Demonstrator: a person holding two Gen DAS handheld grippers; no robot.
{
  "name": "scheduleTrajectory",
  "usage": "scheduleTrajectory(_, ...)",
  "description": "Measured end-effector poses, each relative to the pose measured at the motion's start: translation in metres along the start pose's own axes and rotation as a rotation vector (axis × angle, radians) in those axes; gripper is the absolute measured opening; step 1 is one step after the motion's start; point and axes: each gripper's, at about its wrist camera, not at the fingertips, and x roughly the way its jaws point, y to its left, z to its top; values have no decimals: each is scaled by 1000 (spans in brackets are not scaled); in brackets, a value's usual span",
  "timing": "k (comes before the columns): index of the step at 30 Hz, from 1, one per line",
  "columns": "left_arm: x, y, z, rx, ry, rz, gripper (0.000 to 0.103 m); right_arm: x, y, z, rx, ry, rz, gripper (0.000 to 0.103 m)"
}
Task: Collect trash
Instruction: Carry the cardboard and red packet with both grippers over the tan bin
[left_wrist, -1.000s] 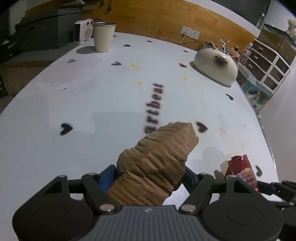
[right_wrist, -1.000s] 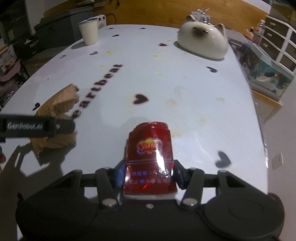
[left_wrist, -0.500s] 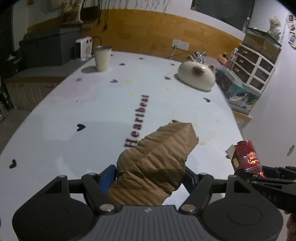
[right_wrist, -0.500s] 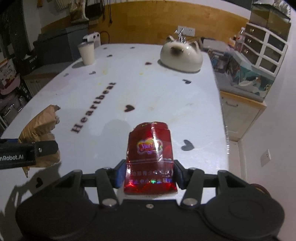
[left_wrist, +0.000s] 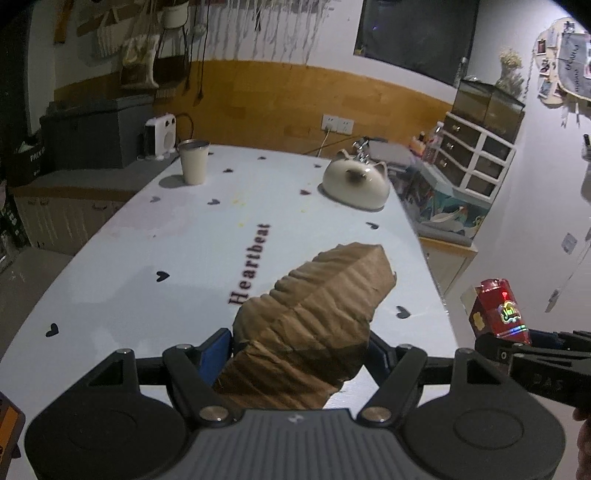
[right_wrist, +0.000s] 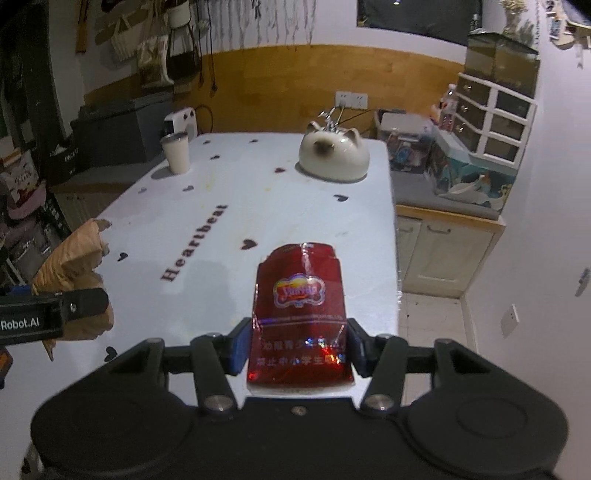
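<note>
Gripping crumpled brown paper bag (left_wrist: 310, 325) w/ left claw (left_wrist: 299, 350); right claw (right_wrist: 297, 347) clamped on red packet (right_wrist: 301, 317), above table (left_wrist: 184, 240).

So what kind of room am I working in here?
Probably a lived-in home room: a long white table with heart decals, a cat-shaped ceramic dish, a white drawer unit and wall sockets.

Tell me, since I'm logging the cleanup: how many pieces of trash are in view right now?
2. A crumpled brown paper bag is clamped in the left gripper; a red snack wrapper is clamped in the right gripper. Both are held above the table; more could lie out of view.
</note>
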Motion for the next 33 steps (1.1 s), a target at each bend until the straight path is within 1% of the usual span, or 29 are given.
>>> scheduleTrajectory(7, -33, -29, -6, 32, -48, 0, 75, -41, -22, -10, 23, -46, -20, 54)
scheduleTrajectory(11, -46, -49, -9, 52, -66, 0, 75, -59, -40, -17, 39, -60, -34, 54)
scheduleTrajectory(16, -55, -80, -9, 57, -90, 11, 75, -77, -73, -22, 57, -77, -49, 54)
scheduleTrajectory(23, -51, -136, -10, 56, -96, 23, 75, -86, -129, -22, 64, -92, -48, 54)
scheduleTrajectory(33, -23, -228, -6, 78, -88, 6, 75, -87, -219, -15, 62, -99, -60, 54)
